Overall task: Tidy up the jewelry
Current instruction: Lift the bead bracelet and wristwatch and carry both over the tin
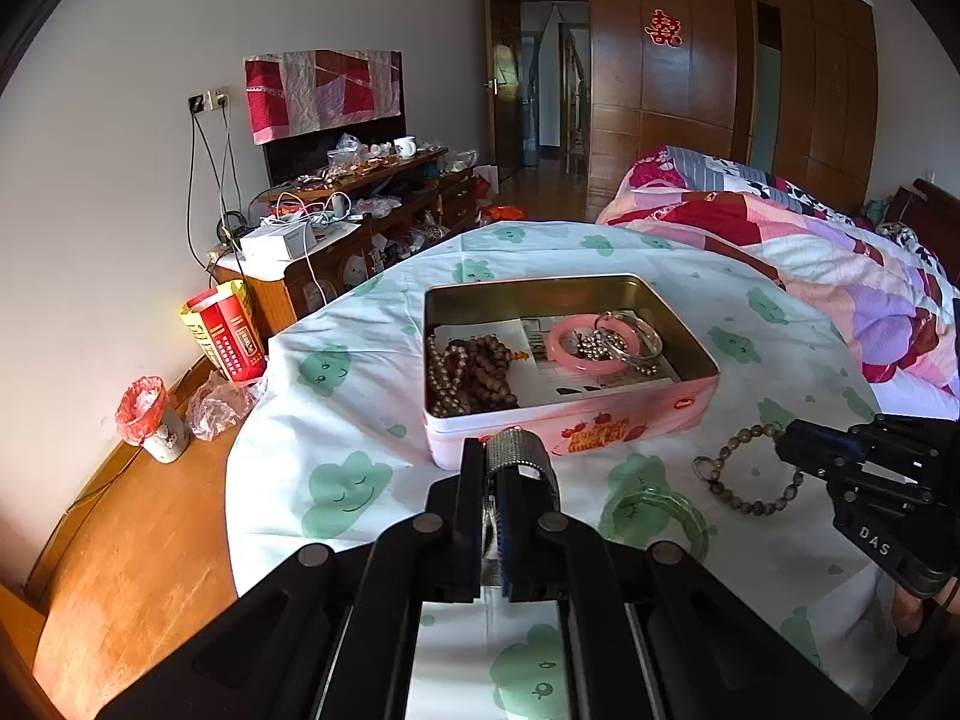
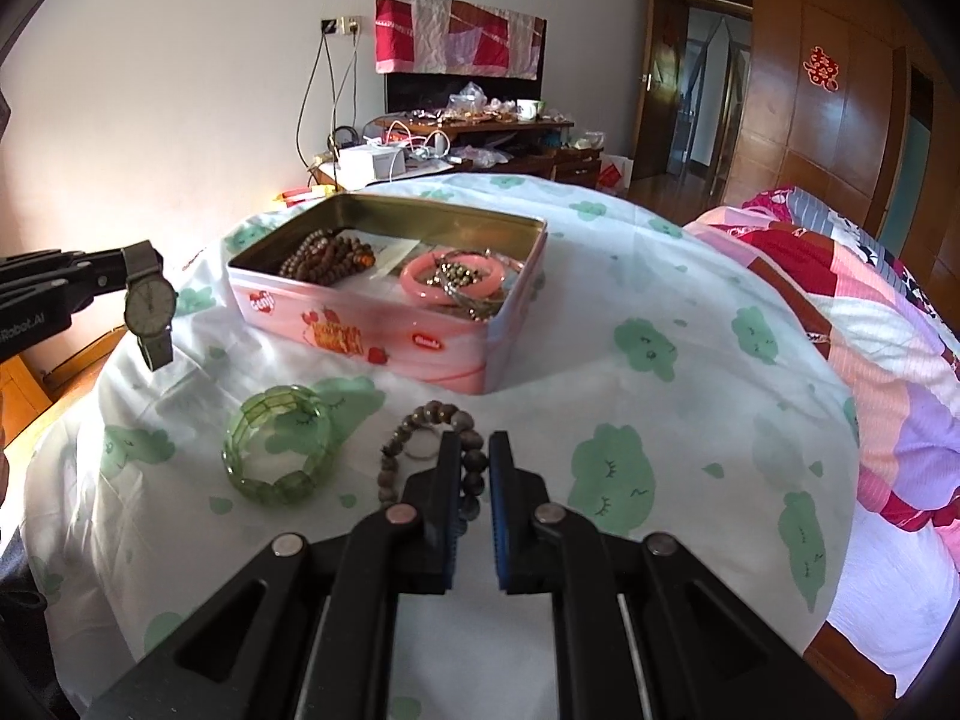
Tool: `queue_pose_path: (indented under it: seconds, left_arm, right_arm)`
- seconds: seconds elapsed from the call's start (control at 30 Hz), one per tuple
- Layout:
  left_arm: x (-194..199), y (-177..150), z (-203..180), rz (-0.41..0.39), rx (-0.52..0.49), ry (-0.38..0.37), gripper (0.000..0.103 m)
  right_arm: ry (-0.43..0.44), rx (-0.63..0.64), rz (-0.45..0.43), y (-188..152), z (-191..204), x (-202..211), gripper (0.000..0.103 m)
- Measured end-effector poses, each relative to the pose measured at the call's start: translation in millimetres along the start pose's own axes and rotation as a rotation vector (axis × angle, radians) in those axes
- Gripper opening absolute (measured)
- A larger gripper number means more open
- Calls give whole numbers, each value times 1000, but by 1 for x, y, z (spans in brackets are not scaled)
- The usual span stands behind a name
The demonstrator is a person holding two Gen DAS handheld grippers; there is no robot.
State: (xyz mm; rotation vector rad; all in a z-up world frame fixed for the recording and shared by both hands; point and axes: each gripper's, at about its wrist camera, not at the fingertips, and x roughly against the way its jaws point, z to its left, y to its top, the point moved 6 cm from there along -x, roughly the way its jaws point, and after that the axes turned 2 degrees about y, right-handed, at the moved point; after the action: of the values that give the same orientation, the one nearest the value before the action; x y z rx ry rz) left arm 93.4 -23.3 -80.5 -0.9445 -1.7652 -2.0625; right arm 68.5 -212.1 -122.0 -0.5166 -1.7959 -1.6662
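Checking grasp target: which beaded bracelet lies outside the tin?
The grey-brown beaded bracelet on the cloth at the right gripper; the darker wooden beads sit inside the tin.

Two close fisheye views look forward and downward along each gripper; both share the pink tin (image 1: 570, 414) (image 2: 384, 324) on the table (image 1: 336, 408) (image 2: 660, 420).

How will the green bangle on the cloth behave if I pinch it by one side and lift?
The green bangle looks like translucent segments joined in a ring, so it may flex or sag rather than stay rigid. Its glossy surface could slip between the tool's pads. It lies flat on the cloth, so it probably won't roll until tipped on edge.
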Motion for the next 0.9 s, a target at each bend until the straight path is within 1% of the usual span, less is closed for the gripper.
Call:
queue_pose_path:
  seconds: [0.37,0.9]
  left_arm:
    - [10,9,8,-30,16,21,2]
    - [11,11,11,-32,17,44,2]
  right_arm:
    - [-5,-2,-35,10,-2,14,11]
    - [-14,19,-61,15,4,23,11]
